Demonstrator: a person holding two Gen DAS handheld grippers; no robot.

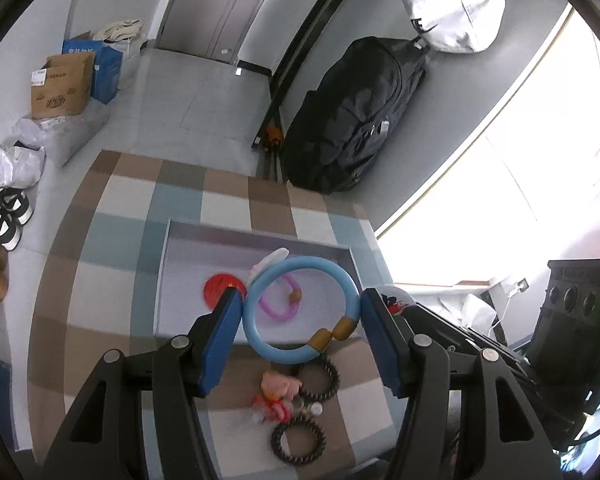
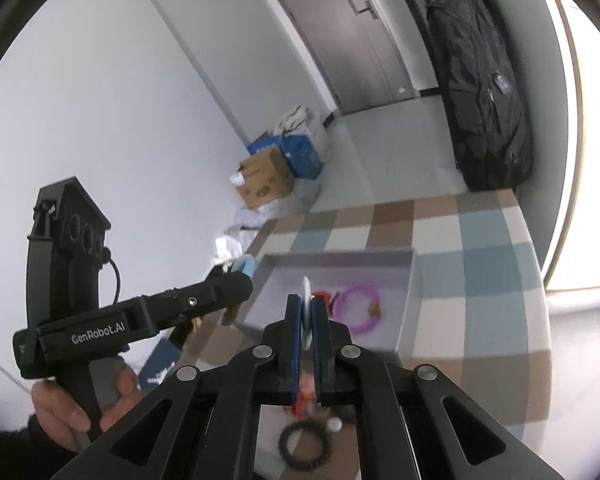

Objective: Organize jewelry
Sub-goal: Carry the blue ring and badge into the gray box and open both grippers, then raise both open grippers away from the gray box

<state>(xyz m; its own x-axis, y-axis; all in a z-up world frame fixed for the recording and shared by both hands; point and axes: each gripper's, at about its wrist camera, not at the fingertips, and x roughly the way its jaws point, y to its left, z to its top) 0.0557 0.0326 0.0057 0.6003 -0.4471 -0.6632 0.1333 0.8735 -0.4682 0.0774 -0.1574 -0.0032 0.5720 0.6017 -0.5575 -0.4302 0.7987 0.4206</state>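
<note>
My left gripper (image 1: 302, 294) is shut on a light blue bangle (image 1: 260, 346) with gold-brown beads, held across its width between the blue pads above the tray's near edge. The grey tray (image 1: 256, 238) holds a red disc (image 1: 218, 286), a purple bracelet (image 1: 278, 314) and a white piece (image 1: 270, 260). My right gripper (image 2: 307, 300) is shut on a thin white flat piece (image 2: 306, 292), seen edge-on; in the left wrist view this white piece (image 1: 396, 296) shows red and black print. Two dark coil bands (image 1: 320, 376) (image 1: 298, 438) and a pink-red charm (image 1: 278, 394) lie on the checked cloth (image 1: 112, 240).
The table edge drops to the floor on the far and left sides. Cardboard boxes (image 1: 62, 86), bags and shoes (image 1: 4, 216) sit on the floor. A black backpack (image 1: 360, 116) hangs by the wall. A hand (image 2: 80, 404) holds the left gripper's handle at the lower left.
</note>
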